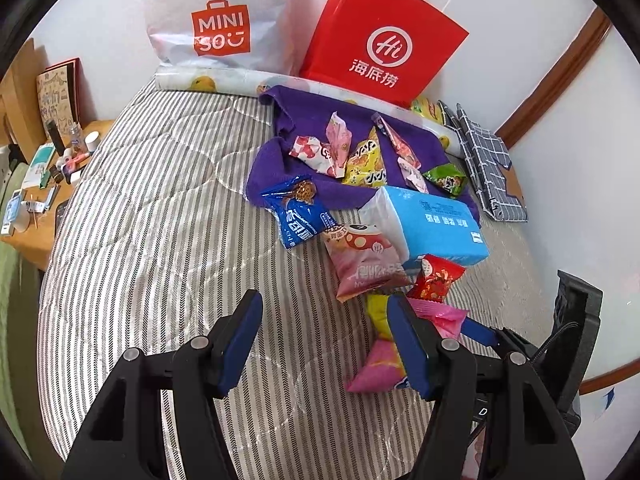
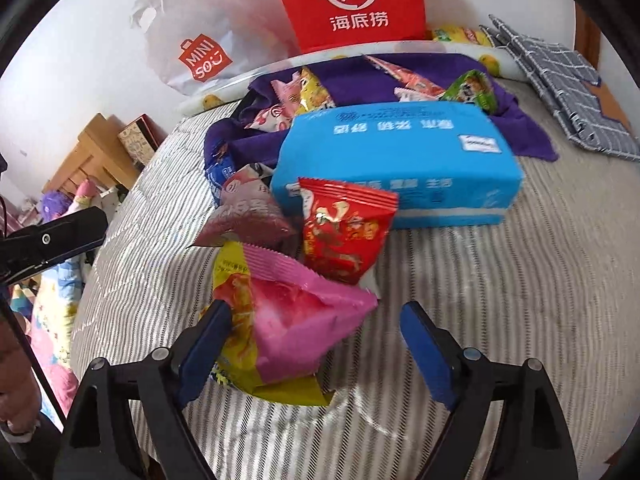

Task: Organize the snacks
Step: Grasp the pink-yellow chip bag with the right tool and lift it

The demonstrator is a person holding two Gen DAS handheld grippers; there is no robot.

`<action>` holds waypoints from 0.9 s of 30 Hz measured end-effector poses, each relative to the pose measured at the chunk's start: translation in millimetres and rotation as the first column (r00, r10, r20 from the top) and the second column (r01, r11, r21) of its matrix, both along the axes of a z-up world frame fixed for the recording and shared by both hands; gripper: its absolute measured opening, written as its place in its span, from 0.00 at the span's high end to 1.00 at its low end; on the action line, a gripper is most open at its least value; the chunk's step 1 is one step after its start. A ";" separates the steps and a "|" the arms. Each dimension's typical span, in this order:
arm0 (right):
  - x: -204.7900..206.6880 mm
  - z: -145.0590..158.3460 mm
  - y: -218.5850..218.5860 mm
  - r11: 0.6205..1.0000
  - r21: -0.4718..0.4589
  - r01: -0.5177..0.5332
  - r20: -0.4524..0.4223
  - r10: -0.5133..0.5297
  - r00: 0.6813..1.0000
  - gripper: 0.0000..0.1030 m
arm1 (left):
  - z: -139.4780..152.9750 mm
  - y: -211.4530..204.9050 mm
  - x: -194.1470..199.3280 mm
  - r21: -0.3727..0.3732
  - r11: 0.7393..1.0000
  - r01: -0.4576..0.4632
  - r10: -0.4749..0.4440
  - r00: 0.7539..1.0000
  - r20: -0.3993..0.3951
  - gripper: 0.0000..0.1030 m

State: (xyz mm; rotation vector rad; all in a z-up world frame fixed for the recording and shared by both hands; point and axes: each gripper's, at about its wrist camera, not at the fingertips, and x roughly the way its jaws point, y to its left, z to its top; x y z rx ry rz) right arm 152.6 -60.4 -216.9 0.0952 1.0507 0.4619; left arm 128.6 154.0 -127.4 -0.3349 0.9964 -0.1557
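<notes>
Two grippers over striped bed [image 1: 160,200]: left gripper [image 1: 320,340] half-open, empty; right gripper [image 2: 316,344] wide open around pink-and-yellow crinkled foil snack packet [image 2: 288,320], left finger touching.

snack packets [image 1: 352,152] on cloth [image 1: 316,128] | tissue pack [image 2: 396,160] before cloth | bags [image 1: 384,36] behind

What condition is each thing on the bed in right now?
Left tool: open, empty, over bare striped bedding.
Right tool: open, pink and yellow snack packet between its fingers, not pinched.
Red snack packet: sealed, leaning on the tissue pack.
Blue tissue pack: sealed, lying flat.
Red paper bag: upright against the wall.
Purple cloth: spread out, rumpled, snacks on it.
</notes>
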 end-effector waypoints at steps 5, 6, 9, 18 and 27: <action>-0.7 -3.1 7.0 0.999 0.036 -0.030 -0.014 0.031 0.999 0.14 | -4.8 1.7 2.8 -0.001 1.000 -0.008 0.008 1.000 -0.011 0.38; -1.0 -3.3 8.6 0.998 0.041 -0.037 -0.016 0.038 0.999 0.14 | -5.4 2.0 3.4 -0.003 1.000 -0.011 0.011 1.000 -0.011 0.38; -3.5 -2.6 15.3 0.996 0.054 -0.076 -0.019 0.077 0.997 0.14 | -6.8 3.7 5.3 -0.006 1.000 -0.014 0.014 1.000 -0.014 0.38; -9.5 9.3 21.9 0.992 0.035 -0.124 0.004 0.124 0.992 0.14 | -4.9 16.4 4.3 -0.010 0.999 -0.047 0.046 0.999 -0.011 0.38; -26.7 25.2 29.6 0.991 0.040 -0.126 0.009 0.125 0.992 0.14 | -2.6 23.9 -5.3 -0.035 0.998 -0.054 0.054 0.999 0.003 0.38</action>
